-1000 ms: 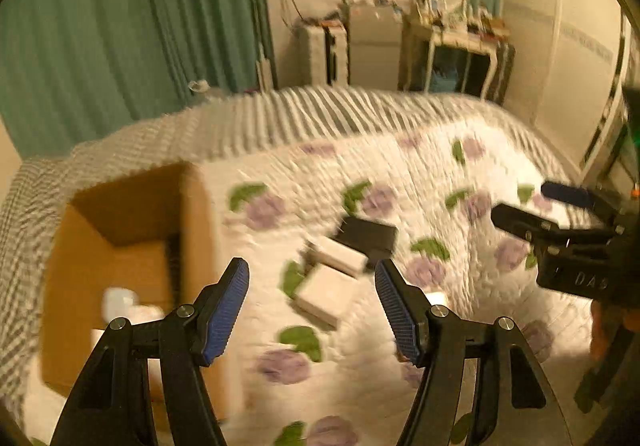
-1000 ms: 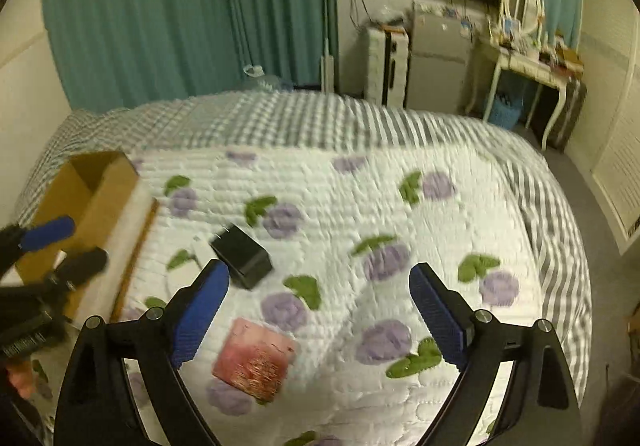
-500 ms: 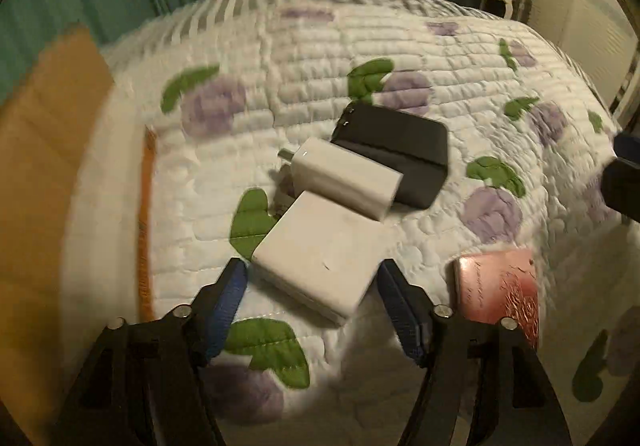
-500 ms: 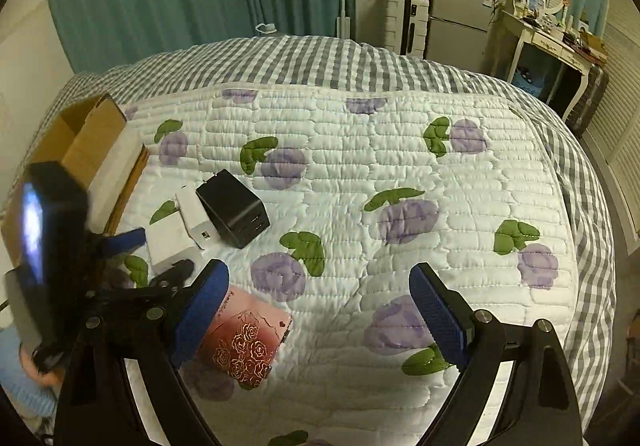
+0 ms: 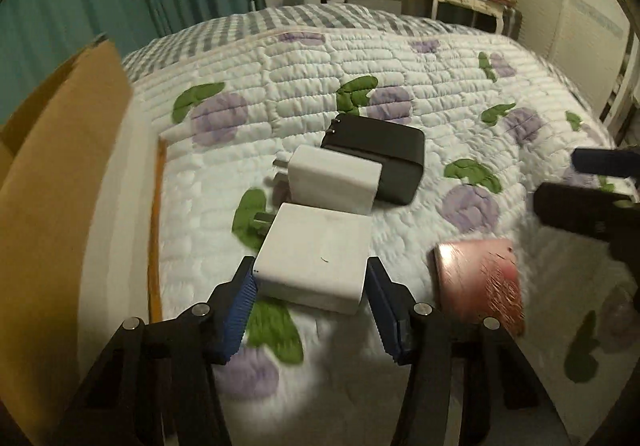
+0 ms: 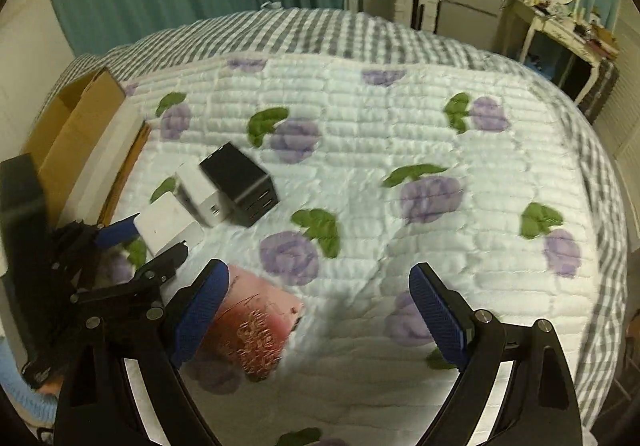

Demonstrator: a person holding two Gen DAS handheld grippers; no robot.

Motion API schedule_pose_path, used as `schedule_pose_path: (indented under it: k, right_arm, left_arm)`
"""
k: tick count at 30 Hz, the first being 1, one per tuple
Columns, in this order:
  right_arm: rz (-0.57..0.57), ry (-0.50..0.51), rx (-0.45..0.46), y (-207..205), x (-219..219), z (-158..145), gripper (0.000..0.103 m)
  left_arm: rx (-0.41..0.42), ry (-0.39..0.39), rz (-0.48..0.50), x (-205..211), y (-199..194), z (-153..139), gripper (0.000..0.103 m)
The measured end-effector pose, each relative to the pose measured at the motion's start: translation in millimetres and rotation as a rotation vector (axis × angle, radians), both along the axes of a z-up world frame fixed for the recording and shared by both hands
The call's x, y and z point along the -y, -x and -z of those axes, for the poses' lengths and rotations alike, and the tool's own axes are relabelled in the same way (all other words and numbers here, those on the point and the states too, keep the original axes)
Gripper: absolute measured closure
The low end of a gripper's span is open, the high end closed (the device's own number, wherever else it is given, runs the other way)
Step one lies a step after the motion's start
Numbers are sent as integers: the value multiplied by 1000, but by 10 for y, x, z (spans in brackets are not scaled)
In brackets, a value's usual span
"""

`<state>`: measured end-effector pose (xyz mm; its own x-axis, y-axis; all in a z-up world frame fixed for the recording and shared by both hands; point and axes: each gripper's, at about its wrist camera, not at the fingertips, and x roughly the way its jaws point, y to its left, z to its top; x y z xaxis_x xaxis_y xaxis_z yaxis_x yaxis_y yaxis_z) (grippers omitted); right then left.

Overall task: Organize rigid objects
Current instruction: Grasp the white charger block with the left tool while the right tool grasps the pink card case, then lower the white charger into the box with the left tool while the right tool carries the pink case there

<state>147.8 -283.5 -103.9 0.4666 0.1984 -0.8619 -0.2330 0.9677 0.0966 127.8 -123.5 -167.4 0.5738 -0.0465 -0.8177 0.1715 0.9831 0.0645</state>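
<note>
A flat white power adapter (image 5: 316, 260) lies on the quilt between the open jaws of my left gripper (image 5: 308, 300); whether the pads touch it I cannot tell. It also shows in the right wrist view (image 6: 168, 224). Behind it lie a smaller white charger (image 5: 334, 179) and a black charger (image 5: 380, 150). A pink patterned box (image 5: 482, 284) lies to the right, also seen in the right wrist view (image 6: 256, 334). My right gripper (image 6: 318, 320) is open and empty above the quilt, its left finger over the pink box.
An open cardboard box (image 5: 52, 174) stands at the left edge of the bed, also in the right wrist view (image 6: 76, 126). The floral quilt (image 6: 400, 150) stretches to the right. Teal curtains, a fridge and a dressing table stand behind the bed.
My left gripper swung away from the cardboard box, dropped toward the quilt and now straddles the flat white adapter. My right gripper lowered and moved closer to the pink box.
</note>
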Motion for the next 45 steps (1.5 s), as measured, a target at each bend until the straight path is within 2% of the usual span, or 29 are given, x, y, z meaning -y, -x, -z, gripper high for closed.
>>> schedule_pose_path:
  k: [2,5,7,8,9,11,23,28,36,40,42,45]
  right_arm:
    - [5,8,-37,-12,-43,73,11]
    - [26,-26,-151,-37,-104,274,11]
    - [6,-20,-178,-29,-187,359,14]
    - [-2,-12,-187,-29,-229,389,18]
    - [-9,-21,-210,-33,-277,435,23]
    - [-9,-64,-248,-42,-314,497,25]
    - [11,-65,-249,-78,-427,624,28]
    - [15,-50,-184,3,-352,477,30]
    - [69,-84,-62,142,-126,111,31]
    - [86,-70,55,260,-43,-226,31]
    - [81,-42,158,368,-77,-454,31]
    - [71,-43,229,433,-92,-659,31]
  left_arm:
    - [12,0,-21,-5,90,-18,48]
    - [32,-7,-56,-15,198,-43,48]
    - [52,-11,-81,-20,284,-35,48]
    - [52,-10,-90,-21,280,-41,48]
    - [50,-4,-104,-34,282,-35,48]
    - [47,-5,-120,-85,308,-35,48]
    - [43,-13,-131,-82,322,-18,48]
    - [34,7,-132,-108,330,-47,48]
    - [43,25,-97,-18,392,-149,49]
    - [53,50,-78,25,425,-269,51]
    - [64,66,-68,38,447,-341,51]
    - [86,75,-48,63,476,-447,52]
